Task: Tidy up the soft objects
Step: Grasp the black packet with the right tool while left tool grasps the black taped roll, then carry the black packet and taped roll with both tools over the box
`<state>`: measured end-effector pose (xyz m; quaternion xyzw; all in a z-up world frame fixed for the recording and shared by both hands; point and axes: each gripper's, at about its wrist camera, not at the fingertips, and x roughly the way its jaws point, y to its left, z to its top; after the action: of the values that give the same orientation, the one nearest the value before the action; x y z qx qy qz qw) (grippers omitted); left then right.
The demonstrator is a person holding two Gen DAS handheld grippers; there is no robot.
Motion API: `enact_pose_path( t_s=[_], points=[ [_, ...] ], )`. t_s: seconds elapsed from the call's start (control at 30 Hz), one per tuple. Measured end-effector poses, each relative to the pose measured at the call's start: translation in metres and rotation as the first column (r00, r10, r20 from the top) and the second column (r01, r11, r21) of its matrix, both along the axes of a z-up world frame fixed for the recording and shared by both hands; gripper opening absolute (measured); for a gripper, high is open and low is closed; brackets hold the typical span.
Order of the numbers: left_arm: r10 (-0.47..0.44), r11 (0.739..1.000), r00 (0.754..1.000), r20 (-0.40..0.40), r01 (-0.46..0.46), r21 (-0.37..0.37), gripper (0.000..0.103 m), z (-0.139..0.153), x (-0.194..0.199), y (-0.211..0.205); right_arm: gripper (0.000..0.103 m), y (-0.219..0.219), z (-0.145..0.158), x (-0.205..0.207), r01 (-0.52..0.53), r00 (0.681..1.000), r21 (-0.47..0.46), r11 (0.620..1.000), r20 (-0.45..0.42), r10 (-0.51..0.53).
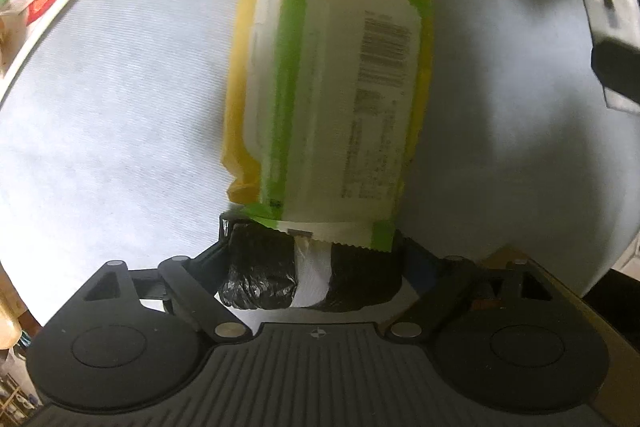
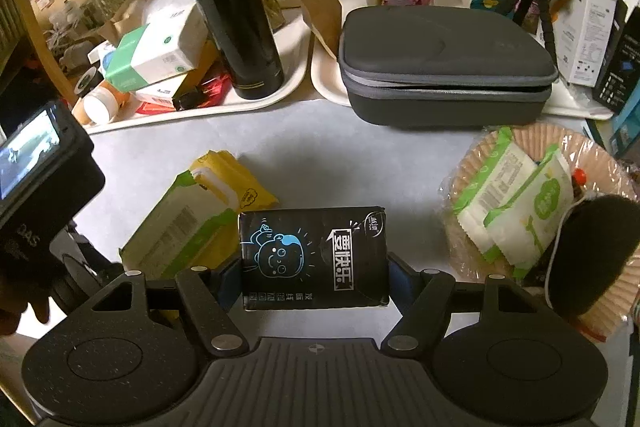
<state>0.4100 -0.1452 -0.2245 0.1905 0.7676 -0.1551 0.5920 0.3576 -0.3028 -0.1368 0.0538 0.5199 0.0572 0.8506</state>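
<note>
White table (image 2: 340,163) lies bare between the rear trays (image 2: 280,87) and both grippers. Right gripper (image 2: 314,259) clamps a black tissue pack (image 2: 314,255). Left gripper (image 1: 316,247) stands spread around the green wipes pack (image 1: 332,99), lying on a yellow pack (image 1: 240,75).

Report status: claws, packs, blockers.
Right claw shut on black tissue pack. Left claw at near end of green-and-white pack atop yellow pack, grip unclear. Wicker basket unobstructed.
</note>
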Motion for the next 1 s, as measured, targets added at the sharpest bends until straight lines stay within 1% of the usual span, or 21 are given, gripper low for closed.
enact_pose_path(
  t_s=[0.13, 0.3, 0.43, 0.53, 0.67, 0.73, 0.83, 1.0],
  points=[
    [-0.022, 0.999, 0.999, 0.028, 0.021, 0.03, 0.085, 0.011, 0.004, 0.012, 0.074, -0.005, -0.001, 0.0, 0.01, 1.0, 0.031, 0.999, -0.008, -0.01],
    [0.034, 0.999, 0.997, 0.072, -0.034, 0.0, 0.084, 0.03, 0.01, 0.042, 0.074, -0.006, 0.004, -0.003, 0.017, 1.0, 0.06, 0.998, -0.001, -0.017],
    [0.078, 0.997, 0.99, 0.118, -0.074, -0.033, 0.084, 0.048, 0.01, 0.065, 0.074, -0.002, 0.014, -0.007, -0.002, 1.0, 0.069, 0.998, 0.032, 0.0],
    [0.1, 0.994, 0.979, 0.177, -0.091, -0.058, 0.084, 0.062, 0.006, 0.081, 0.074, 0.0, 0.027, -0.013, -0.016, 0.998, 0.068, 0.998, 0.069, 0.011],
    [0.111, 0.991, 0.963, 0.245, -0.091, -0.094, 0.084, 0.084, -0.011, 0.092, 0.074, 0.007, 0.042, -0.027, -0.06, 0.993, 0.055, 0.997, 0.109, 0.054],
    [0.121, 0.988, 0.952, 0.281, -0.089, -0.123, 0.084, 0.094, -0.019, 0.099, 0.074, 0.012, 0.048, -0.034, -0.085, 0.99, 0.052, 0.995, 0.114, 0.079],
    [0.122, 0.986, 0.927, 0.355, -0.072, -0.152, 0.084, 0.124, -0.029, 0.098, 0.074, 0.018, 0.059, -0.046, -0.111, 0.986, 0.049, 0.993, 0.13, 0.104],
    [0.114, 0.98, 0.874, 0.473, -0.02, -0.2, 0.084, 0.155, -0.047, 0.097, 0.074, 0.026, 0.08, -0.066, -0.143, 0.978, 0.052, 0.988, 0.161, 0.133]
  ],
)
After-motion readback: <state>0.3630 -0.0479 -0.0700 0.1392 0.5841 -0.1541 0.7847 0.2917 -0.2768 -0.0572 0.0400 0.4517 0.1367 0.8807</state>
